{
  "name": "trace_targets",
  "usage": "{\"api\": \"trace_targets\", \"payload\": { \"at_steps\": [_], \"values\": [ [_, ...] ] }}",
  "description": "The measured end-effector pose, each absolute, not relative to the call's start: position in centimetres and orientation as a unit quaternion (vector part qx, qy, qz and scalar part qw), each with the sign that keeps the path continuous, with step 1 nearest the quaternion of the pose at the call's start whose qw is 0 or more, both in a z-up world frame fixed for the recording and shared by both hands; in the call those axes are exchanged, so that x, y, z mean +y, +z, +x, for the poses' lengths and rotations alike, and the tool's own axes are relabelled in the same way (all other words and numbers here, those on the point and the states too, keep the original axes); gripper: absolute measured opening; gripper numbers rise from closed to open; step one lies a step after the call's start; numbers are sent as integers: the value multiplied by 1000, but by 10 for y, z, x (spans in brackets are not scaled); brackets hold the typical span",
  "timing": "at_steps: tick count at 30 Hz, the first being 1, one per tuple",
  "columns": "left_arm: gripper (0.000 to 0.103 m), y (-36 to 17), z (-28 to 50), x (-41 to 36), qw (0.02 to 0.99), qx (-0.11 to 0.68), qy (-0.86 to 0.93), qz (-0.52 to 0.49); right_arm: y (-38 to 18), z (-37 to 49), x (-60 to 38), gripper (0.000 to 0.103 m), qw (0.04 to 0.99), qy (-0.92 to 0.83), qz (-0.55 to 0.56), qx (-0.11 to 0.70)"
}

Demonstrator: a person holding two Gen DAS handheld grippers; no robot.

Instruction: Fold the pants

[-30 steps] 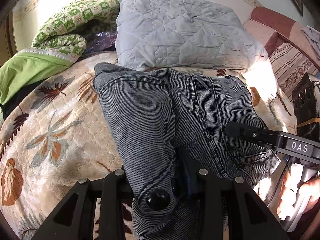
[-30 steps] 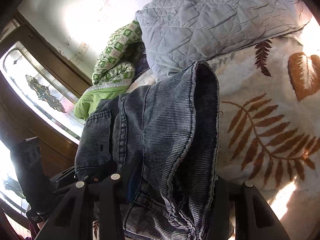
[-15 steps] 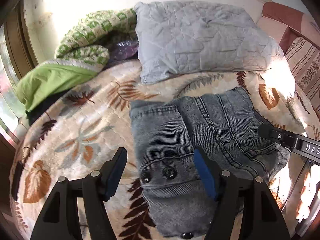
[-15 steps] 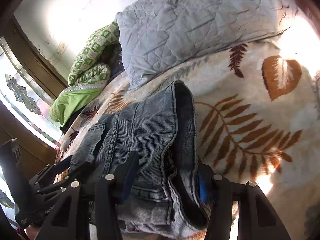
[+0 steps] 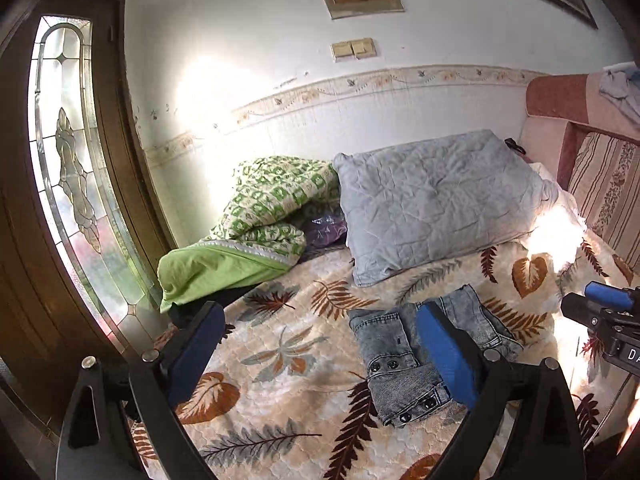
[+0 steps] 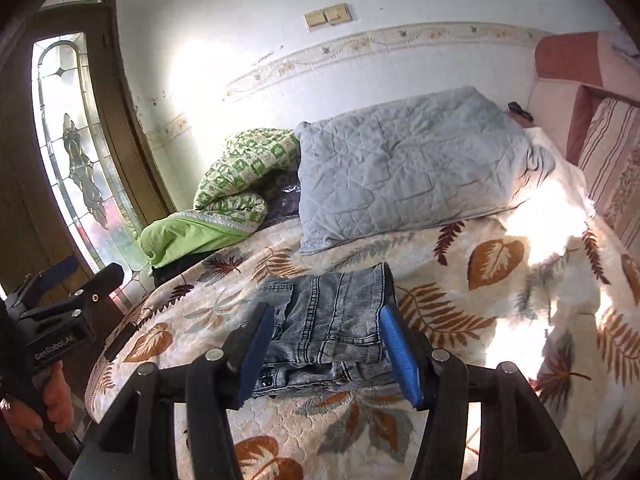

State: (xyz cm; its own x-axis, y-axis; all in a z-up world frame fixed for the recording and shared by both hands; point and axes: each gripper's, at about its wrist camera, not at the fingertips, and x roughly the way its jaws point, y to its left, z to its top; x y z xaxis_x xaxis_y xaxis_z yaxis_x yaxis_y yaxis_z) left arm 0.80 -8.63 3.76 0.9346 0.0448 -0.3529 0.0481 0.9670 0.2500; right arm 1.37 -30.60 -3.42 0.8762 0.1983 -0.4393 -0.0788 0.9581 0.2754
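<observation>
The grey denim pants (image 5: 384, 340) lie folded in a compact bundle on the leaf-patterned bed cover (image 5: 280, 360). My left gripper (image 5: 318, 316) hovers above and in front of them, its jaws wide and still opening with nothing between the blue pads; the right finger (image 5: 448, 352) overlaps the bundle in view. In the right wrist view the pants (image 6: 340, 292) show between the blue pads of my right gripper (image 6: 326, 312), lying on the bed below it. Its jaws are opening, and the pads do not press on the cloth.
A grey quilted pillow (image 5: 436, 200) and a green patterned quilt (image 5: 272, 208) lie against the back wall. A wooden door with leaded glass (image 5: 68, 160) stands left, striped upholstery (image 5: 608, 196) right. A hand (image 6: 40, 408) holds the left gripper's handle.
Both grippers let go of the pants, opened and drew back and up from the bed. The pants, earlier bunched between the jaws, now rest as a folded bundle farther away.
</observation>
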Motion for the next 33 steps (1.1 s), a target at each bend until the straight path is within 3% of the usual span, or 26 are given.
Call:
{"api": "trace_targets", "payload": {
  "at_steps": [16,33],
  "values": [
    [101,96,-72,-45,987,143,21,77,47,-79,-261,62,979,35,78,186],
    [102,107,-94,-26,989,132,35,62,45,-91,-225,62,979,50,48,189]
  ]
}}
